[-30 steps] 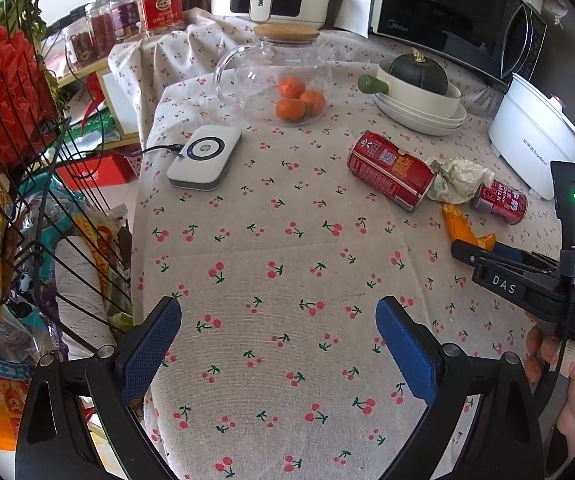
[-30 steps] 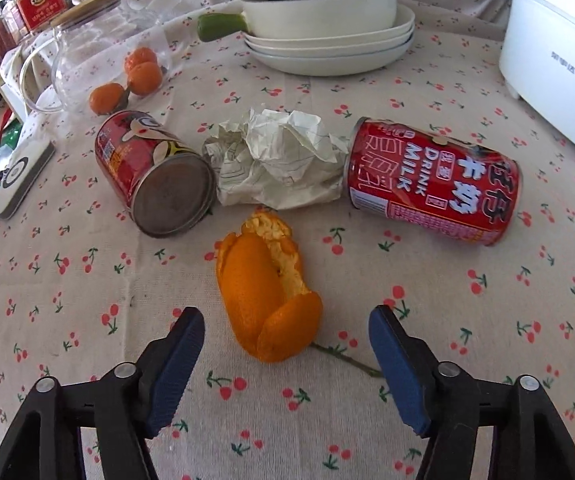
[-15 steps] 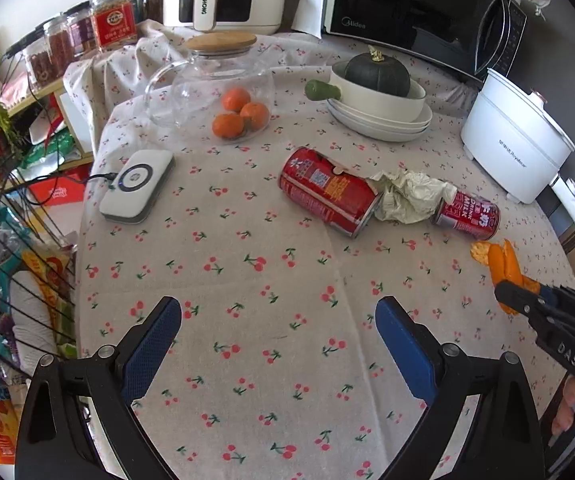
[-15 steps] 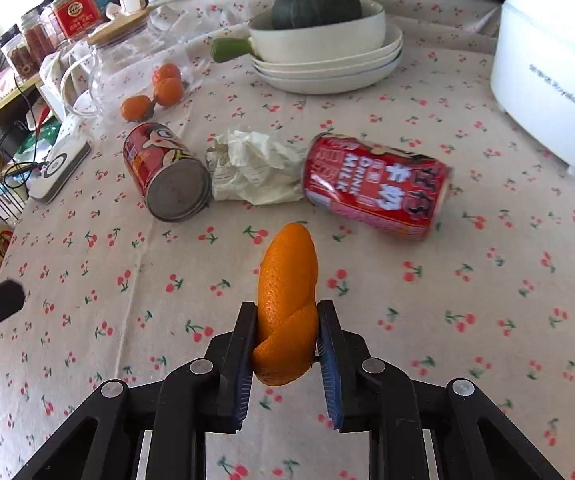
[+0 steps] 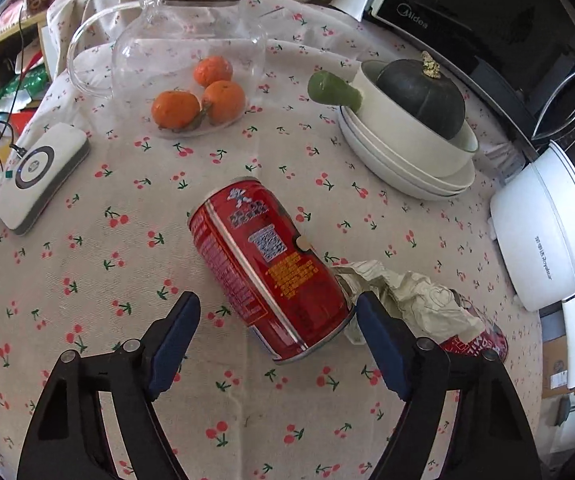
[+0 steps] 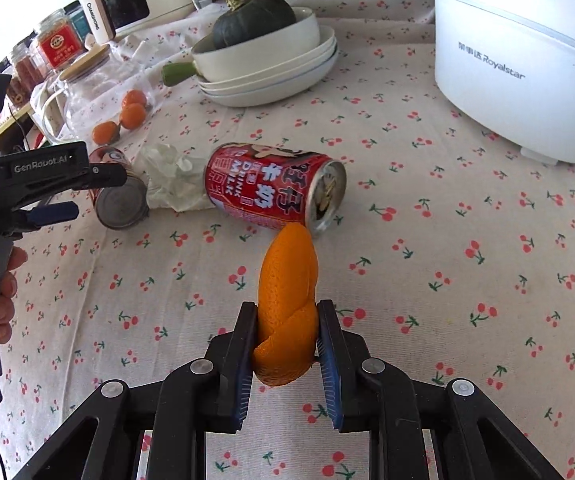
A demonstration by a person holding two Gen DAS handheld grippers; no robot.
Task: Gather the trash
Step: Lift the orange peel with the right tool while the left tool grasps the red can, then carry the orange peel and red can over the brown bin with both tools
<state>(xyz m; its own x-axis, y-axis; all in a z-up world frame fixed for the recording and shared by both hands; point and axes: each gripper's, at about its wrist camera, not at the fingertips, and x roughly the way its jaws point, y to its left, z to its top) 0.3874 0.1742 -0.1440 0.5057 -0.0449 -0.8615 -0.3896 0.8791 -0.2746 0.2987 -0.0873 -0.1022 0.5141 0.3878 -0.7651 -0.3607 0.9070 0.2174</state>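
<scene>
A big red can [image 5: 267, 272] lies on its side on the cherry-print tablecloth [image 5: 87, 280]. My left gripper [image 5: 277, 340] straddles the can's near end; its jaws are closing and both blue pads still stand clear of the can. Crumpled paper [image 5: 407, 300] lies against that can, partly hiding a second red can [image 5: 475, 340]. In the right wrist view, my right gripper [image 6: 287, 332] is shut on an orange peel [image 6: 287, 280], held above the cloth. Beyond the peel lie the milk can [image 6: 275, 188], the paper [image 6: 171, 180] and the big can [image 6: 121, 200].
A glass jug [image 5: 191, 40] holding tangerines stands at the back. Stacked white dishes [image 5: 407, 168] carry a dark squash. A white cooker [image 5: 547, 232] stands at the right, a white charging pad [image 5: 39, 176] at the left. A hand [image 6: 3, 280] holds the left gripper's handle.
My right gripper shut on the orange peel and lifted it off the cloth. My left gripper travelled across the table to the big red can, and its jaws have narrowed.
</scene>
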